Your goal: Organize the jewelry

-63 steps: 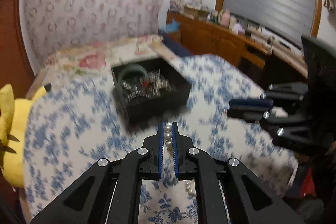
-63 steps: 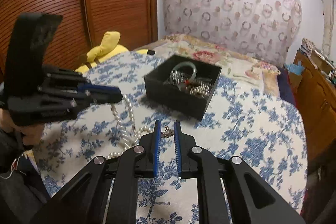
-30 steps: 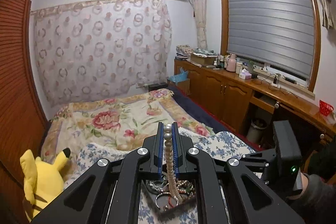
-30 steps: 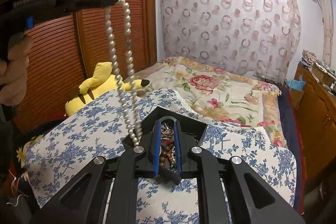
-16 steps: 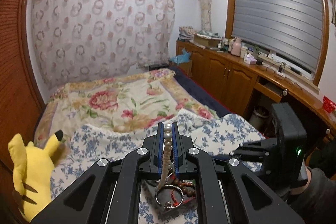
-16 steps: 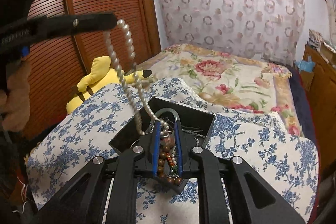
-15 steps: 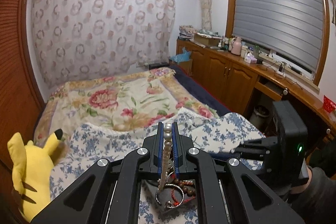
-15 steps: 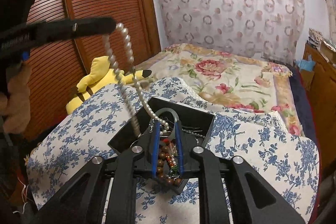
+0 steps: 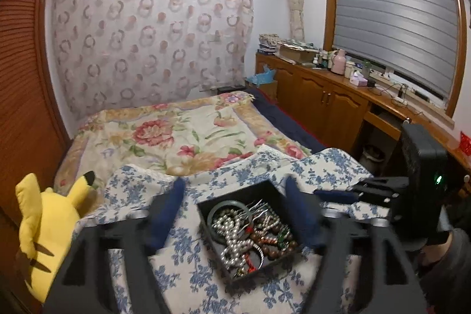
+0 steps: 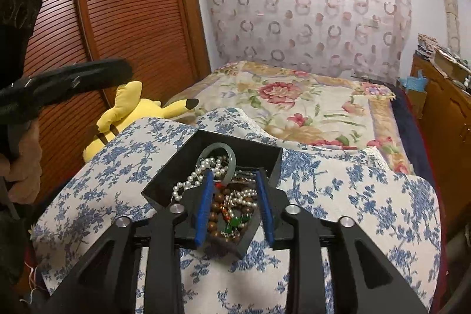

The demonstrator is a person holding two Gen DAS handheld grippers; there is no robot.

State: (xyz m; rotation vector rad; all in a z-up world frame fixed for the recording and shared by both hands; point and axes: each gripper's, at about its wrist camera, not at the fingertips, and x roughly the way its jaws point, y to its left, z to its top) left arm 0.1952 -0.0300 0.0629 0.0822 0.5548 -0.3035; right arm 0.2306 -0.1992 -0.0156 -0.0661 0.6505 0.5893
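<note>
Left wrist view: both tongs spread above a black box of jewelry on a blue-flowered cloth.

Left tongs, blurred, are opening wide with nothing gripped; the pearl necklace lies in the box. Right tongs are opening too, partly apart over brown beads, holding nothing. A yellow plush toy sits far left.
</note>
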